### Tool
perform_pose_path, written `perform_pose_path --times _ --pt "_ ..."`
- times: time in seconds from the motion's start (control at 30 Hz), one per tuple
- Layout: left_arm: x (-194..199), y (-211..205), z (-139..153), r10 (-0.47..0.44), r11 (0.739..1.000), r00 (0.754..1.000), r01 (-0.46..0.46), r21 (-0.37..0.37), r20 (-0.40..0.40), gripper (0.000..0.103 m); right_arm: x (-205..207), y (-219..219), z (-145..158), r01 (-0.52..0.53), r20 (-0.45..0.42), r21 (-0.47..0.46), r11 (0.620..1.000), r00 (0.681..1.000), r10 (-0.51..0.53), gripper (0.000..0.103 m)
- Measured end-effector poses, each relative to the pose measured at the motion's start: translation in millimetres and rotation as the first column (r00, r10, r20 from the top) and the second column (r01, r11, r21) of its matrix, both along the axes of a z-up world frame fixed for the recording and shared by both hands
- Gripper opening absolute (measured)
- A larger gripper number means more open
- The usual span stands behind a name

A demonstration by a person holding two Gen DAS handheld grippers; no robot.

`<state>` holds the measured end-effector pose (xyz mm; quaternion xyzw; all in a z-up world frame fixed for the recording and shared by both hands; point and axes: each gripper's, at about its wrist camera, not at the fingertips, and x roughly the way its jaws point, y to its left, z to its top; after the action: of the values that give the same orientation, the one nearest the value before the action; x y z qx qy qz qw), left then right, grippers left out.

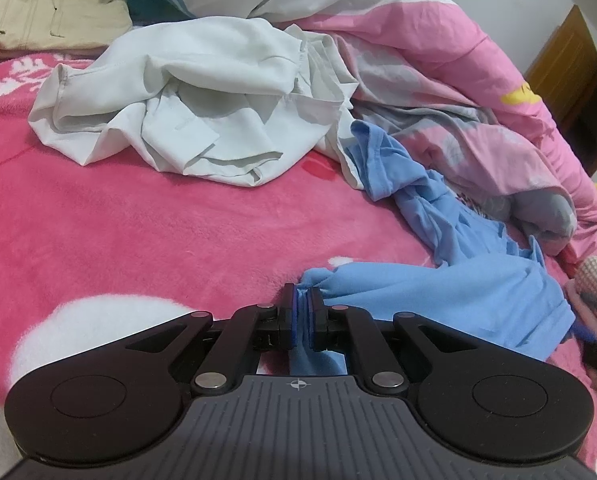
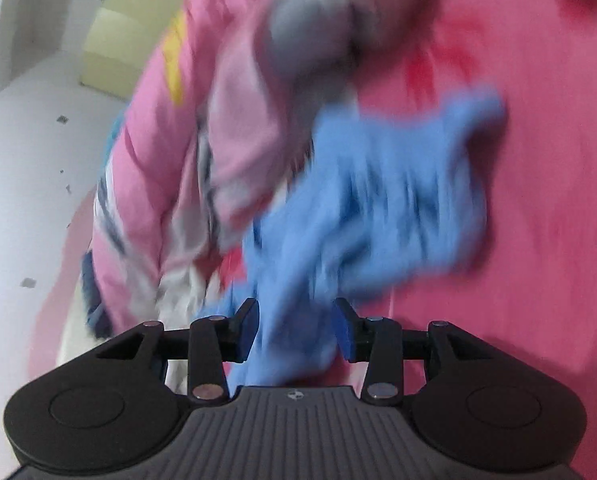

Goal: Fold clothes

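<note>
Left tongs (image 1: 303, 294) pinch blue garment (image 1: 478, 292); right view blurred, tongs (image 2: 295, 322) parted.

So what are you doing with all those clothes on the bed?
A person is sorting laundry on a pink blanket using two hand-held grippers. The left gripper is pinched shut on an edge of a blue shirt. The right gripper has its jaws apart with the same blue cloth between them, not squeezed; that view is blurry. A crumpled white shirt and folded tan trousers lie farther back, beside a pink quilt.
</note>
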<state>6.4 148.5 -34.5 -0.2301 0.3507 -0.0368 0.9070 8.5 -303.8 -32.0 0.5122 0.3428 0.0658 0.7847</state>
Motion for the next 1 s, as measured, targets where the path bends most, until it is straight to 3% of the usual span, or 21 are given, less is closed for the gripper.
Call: perform_pose_path --times 0.03,0.07,0.13,0.23,0.37,0.43,0.57,0.6,0.63,0.67,0.83,1.0 --pt "0.0 0.1 -0.1 0.0 1.0 1.0 0.0 -0.001 0.0 0.006 -4.7 9.3 -1.7 -0.012 0.008 -0.022 1.0 1.0 0.012 0.043" --pt "-0.1 0.3 -0.2 0.0 1.0 1.0 0.0 -0.002 0.0 0.006 -9.5 21.1 1.1 -0.022 0.03 -0.101 0.995 0.999 0.025 0.043" --pt "-0.3 1.1 -0.5 0.0 1.0 1.0 0.0 -0.007 -0.001 0.006 -19.0 47.5 12.5 -0.027 0.062 -0.326 0.945 0.997 0.05 0.043" --pt "0.1 1.5 -0.5 0.0 1.0 1.0 0.0 -0.012 -0.002 0.006 -32.6 85.2 24.4 -0.062 0.078 -0.619 0.783 0.987 0.139 0.043" --pt "0.1 1.4 -0.5 0.002 1.0 1.0 -0.002 -0.014 -0.003 0.006 -34.2 121.0 27.5 -0.116 0.043 -0.805 0.582 0.967 0.252 0.04" --pt "0.1 1.3 -0.7 0.002 1.0 1.0 -0.002 -0.014 -0.003 0.006 -26.7 131.3 26.6 -0.105 0.044 -0.851 0.515 0.962 0.269 0.039" --pt "0.5 0.6 -0.9 0.0 1.0 1.0 0.0 -0.006 -0.001 0.006 -8.5 150.7 20.8 -0.094 0.045 -0.896 0.433 0.953 0.3 0.038" --pt "0.8 0.2 -0.9 -0.001 1.0 1.0 0.001 -0.002 -0.001 0.006 -3.4 154.9 17.6 -0.085 0.037 -0.913 0.399 0.957 0.288 0.034" --pt "1.0 -0.5 -0.8 -0.003 1.0 1.0 0.003 0.005 0.0 0.006 0.9 157.5 14.6 -0.071 0.031 -0.93 0.36 0.962 0.27 0.011" --pt "1.2 -1.1 -0.7 -0.004 1.0 1.0 0.004 0.012 0.001 0.006 4.9 159.3 12.4 -0.057 0.026 -0.946 0.32 0.968 0.248 0.003" --pt "1.6 -3.3 0.0 -0.01 0.999 1.0 0.01 0.034 0.005 0.006 -20.3 162.0 38.1 0.084 0.118 -0.98 0.178 0.975 0.19 0.001" --pt "1.2 -2.5 0.4 -0.012 0.999 1.0 0.011 0.03 0.008 0.006 -75.4 201.7 72.9 0.117 0.099 -0.992 -0.049 0.955 0.28 0.0"
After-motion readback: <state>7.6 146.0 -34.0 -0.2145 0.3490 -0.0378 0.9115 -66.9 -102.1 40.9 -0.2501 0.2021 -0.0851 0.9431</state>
